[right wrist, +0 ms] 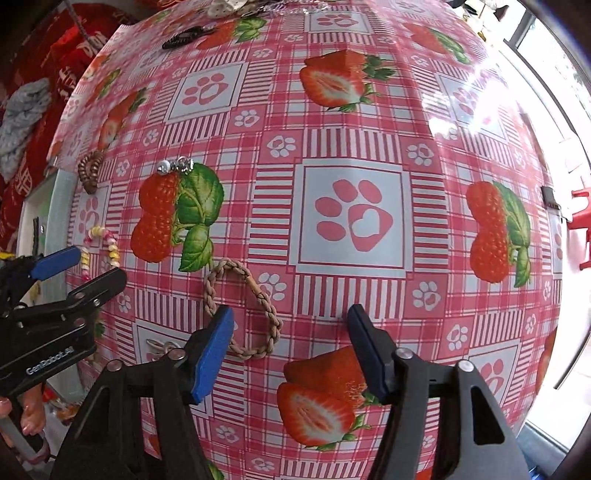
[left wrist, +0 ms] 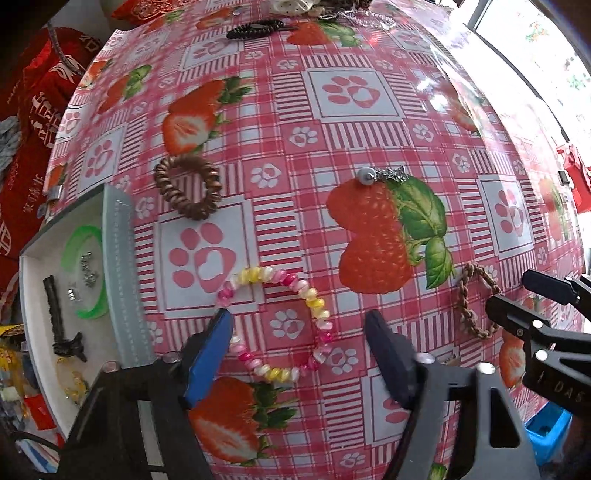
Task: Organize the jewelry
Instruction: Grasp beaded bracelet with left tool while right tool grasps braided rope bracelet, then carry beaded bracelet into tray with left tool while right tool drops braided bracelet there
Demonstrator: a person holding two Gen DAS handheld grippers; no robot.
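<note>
A pink, yellow and white beaded bracelet (left wrist: 284,321) lies on the strawberry tablecloth. My left gripper (left wrist: 299,325) is open with its jaws either side of it, just above it. A tan braided bracelet (right wrist: 240,310) lies flat; my right gripper (right wrist: 291,317) is open, its left finger over the bracelet's lower left edge. A brown spiral hair tie (left wrist: 186,186) and a silver pendant (left wrist: 384,175) lie farther back. A white box (left wrist: 37,266) at the left edge holds a green bangle (left wrist: 86,273), a dark clip and small silver pieces.
A dark hair clip (left wrist: 258,28) and a silver chain (left wrist: 369,16) lie at the table's far edge. A small silver ring (right wrist: 160,345) lies left of the right gripper. Red fabric bags (left wrist: 33,110) sit beyond the left table edge. A window is on the right.
</note>
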